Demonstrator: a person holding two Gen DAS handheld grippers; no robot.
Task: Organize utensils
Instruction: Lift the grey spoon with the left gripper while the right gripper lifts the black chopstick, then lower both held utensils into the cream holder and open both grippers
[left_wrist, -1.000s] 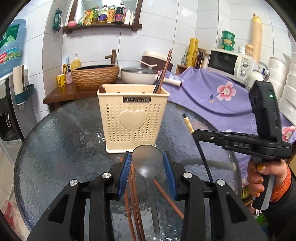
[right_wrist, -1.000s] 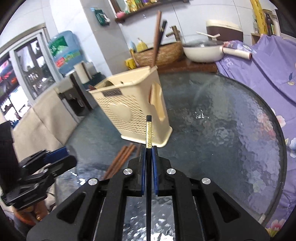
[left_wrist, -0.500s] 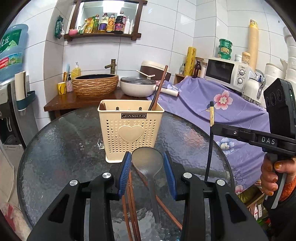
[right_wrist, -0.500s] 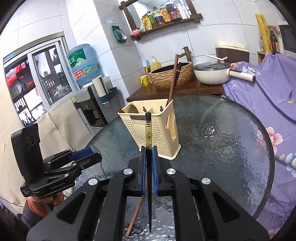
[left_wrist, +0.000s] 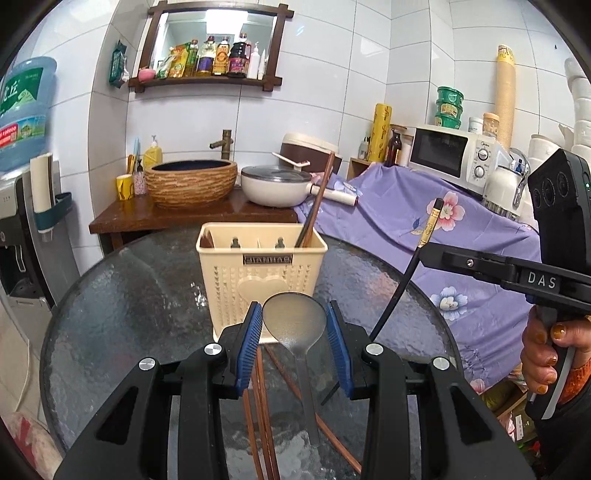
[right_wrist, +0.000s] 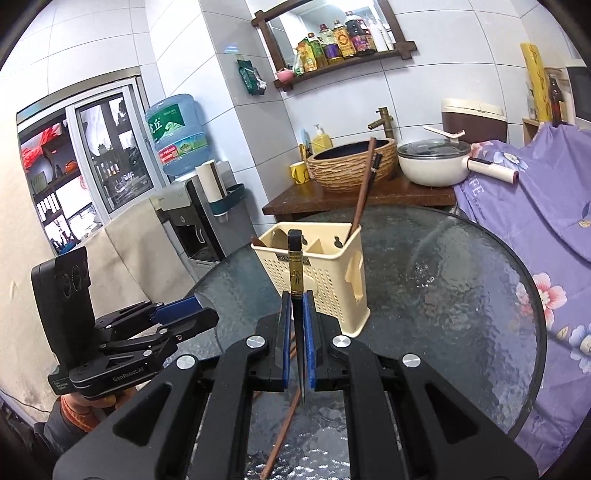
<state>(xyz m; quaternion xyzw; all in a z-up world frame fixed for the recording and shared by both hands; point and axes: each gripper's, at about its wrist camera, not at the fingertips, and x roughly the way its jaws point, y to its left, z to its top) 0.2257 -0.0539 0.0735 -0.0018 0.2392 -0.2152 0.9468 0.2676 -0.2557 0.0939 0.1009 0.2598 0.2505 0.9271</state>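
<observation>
Since a second ago the right gripper (right_wrist: 298, 339) has lifted its black chopstick (right_wrist: 295, 273) clear of the tabletop (right_wrist: 443, 295) and swung it more upright, while the left gripper (left_wrist: 294, 343) has barely shifted.

Right fingers are closed on the black chopstick, which runs up between them with its gold-banded end sticking out past the tips. Beyond that end stands the cream utensil basket (right_wrist: 325, 280), already holding a brown chopstick (right_wrist: 364, 192) in its far-right compartment.

Left fingers stand apart and grip nothing; the spoon (left_wrist: 295, 325) sits with its bowl between the blue pads, whether touching them I cannot tell, its handle running back under the gripper. Brown chopsticks (left_wrist: 258, 406) lie below on the glass.

Delivery of the black chopstick looks to be in hand: next it wants carrying over the basket rim, tip lowered into a compartment, then released.
</observation>
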